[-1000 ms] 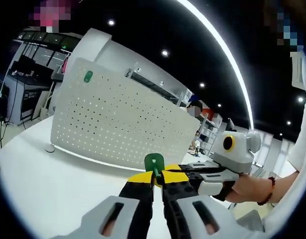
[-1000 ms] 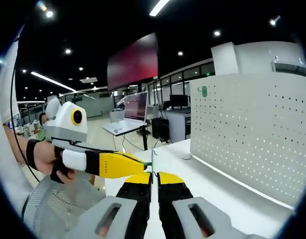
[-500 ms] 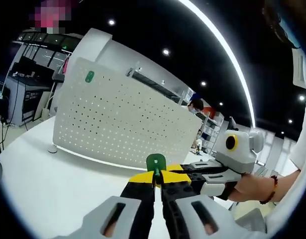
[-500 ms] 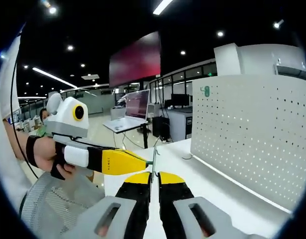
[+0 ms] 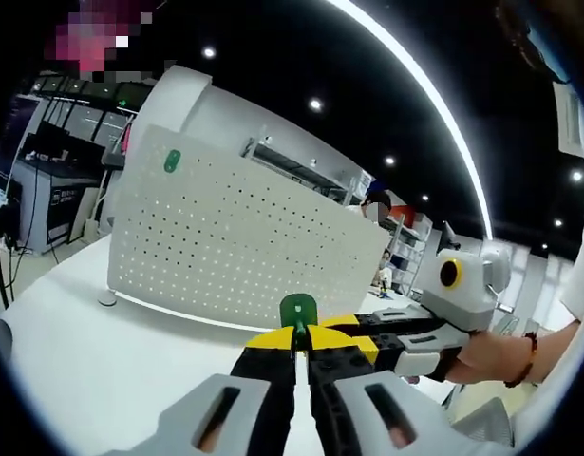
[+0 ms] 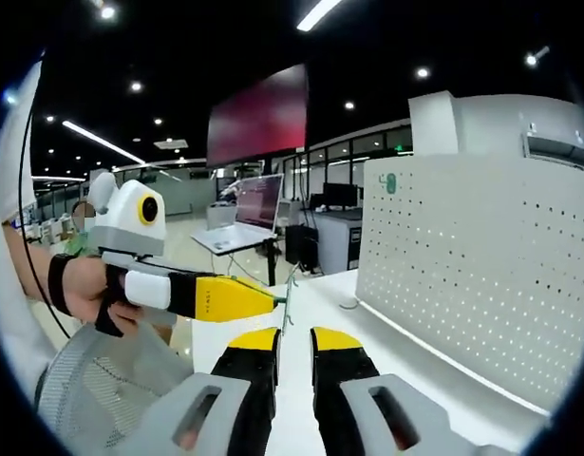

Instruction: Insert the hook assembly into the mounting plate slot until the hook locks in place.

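Observation:
A small green hook assembly (image 5: 297, 309) stands up between the yellow tips of my left gripper (image 5: 296, 335), which is shut on it. In the right gripper view the same hook (image 6: 290, 288) shows edge-on as a thin green strip at the tip of the left gripper (image 6: 271, 300). My right gripper (image 6: 294, 334) is just below it, jaws apart and not touching the hook. It reaches in from the right in the left gripper view (image 5: 335, 323). The white perforated mounting plate (image 5: 244, 247) stands upright on the table, well beyond both grippers, with another green hook (image 5: 172, 161) at its top corner.
The plate (image 6: 462, 275) and its green hook (image 6: 390, 182) lie to the right in the right gripper view. A white table (image 5: 92, 351) carries the plate on round feet. A person's hand with a bead bracelet (image 5: 513, 356) holds the right gripper. Desks and monitors (image 6: 258, 204) stand behind.
My right gripper's jaws have spread apart and let go of the hook, which they were closed around before. The left gripper keeps its hold. Both views shifted slightly.

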The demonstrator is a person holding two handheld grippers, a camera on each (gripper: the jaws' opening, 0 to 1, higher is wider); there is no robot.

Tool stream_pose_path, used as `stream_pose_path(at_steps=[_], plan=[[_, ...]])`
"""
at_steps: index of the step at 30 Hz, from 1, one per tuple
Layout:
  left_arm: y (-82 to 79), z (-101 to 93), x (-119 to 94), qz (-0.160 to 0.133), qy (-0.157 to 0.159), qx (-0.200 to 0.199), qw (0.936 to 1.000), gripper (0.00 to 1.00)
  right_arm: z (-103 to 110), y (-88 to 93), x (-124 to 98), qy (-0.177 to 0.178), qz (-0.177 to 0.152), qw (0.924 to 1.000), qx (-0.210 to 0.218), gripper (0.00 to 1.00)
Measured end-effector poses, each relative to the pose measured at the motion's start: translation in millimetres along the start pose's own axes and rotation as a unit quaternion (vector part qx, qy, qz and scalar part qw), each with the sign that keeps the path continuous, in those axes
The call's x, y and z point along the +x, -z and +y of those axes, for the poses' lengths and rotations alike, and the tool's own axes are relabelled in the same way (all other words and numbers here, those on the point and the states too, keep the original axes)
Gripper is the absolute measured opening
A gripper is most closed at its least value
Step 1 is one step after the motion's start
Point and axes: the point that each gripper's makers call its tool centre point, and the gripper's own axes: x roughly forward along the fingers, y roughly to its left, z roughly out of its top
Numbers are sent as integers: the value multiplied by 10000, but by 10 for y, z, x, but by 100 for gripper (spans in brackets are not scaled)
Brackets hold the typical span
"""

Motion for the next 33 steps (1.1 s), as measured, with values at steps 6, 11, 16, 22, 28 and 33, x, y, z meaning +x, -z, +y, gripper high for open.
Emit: stream_pose_path(at_steps=[6,11,16,22,28,33], plan=[[-67,25,27,-85,-103,75,9999,2,-33,59,-99,135,70,9999,-13,14],[-113,24,63,-138,-164,157,9996,2,-105,89,-186,317,83,9995,14,23],[-211,73,81,-297,-283,289,9987,2,-158,113,-283,489,90,9988,32,33],[-328,87,119,-386,-244,305,9985,2,-172,196,-399,640,192,9977,133,39],[-418,180,150,-397,-455,468,9971,2,-221,218,-521,915,162,9956,67,48],[-497,222,168,-379,-586,723,9949,2,-271,206,-600,1152,61,9933,86,61]])
